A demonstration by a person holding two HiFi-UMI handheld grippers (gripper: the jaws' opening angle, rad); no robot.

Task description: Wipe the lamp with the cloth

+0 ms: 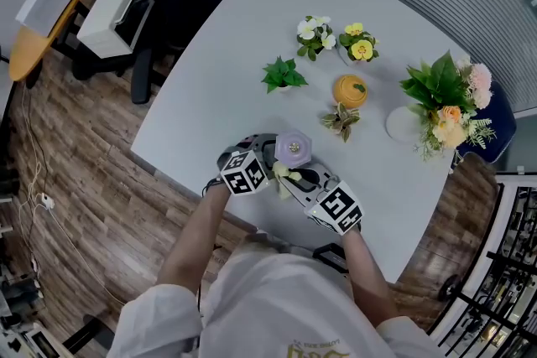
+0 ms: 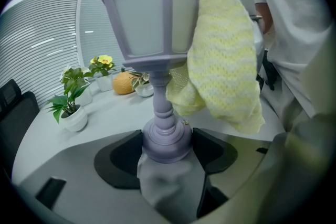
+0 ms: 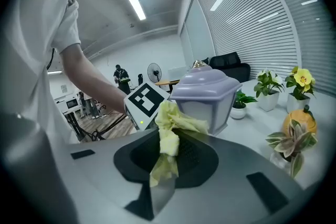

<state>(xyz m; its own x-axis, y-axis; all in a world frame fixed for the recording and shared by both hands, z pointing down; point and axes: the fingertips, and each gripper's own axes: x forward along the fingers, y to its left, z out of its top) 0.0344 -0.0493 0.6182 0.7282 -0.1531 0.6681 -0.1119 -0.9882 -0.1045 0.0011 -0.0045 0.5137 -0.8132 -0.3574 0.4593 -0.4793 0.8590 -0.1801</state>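
Lamp [image 2: 149,18] in left tool [image 2: 167,148], cloth [image 2: 226,60] against it

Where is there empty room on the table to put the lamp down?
The table is bare left of the green plant, at the far corner past the white flowers, and along the near edge in front of the bouquet. It is crowded between the green plant and the bouquet.

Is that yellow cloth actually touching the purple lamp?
Touching. The left gripper view shows the cloth pressed against the lamp, on the side of its shade, with no gap between them.
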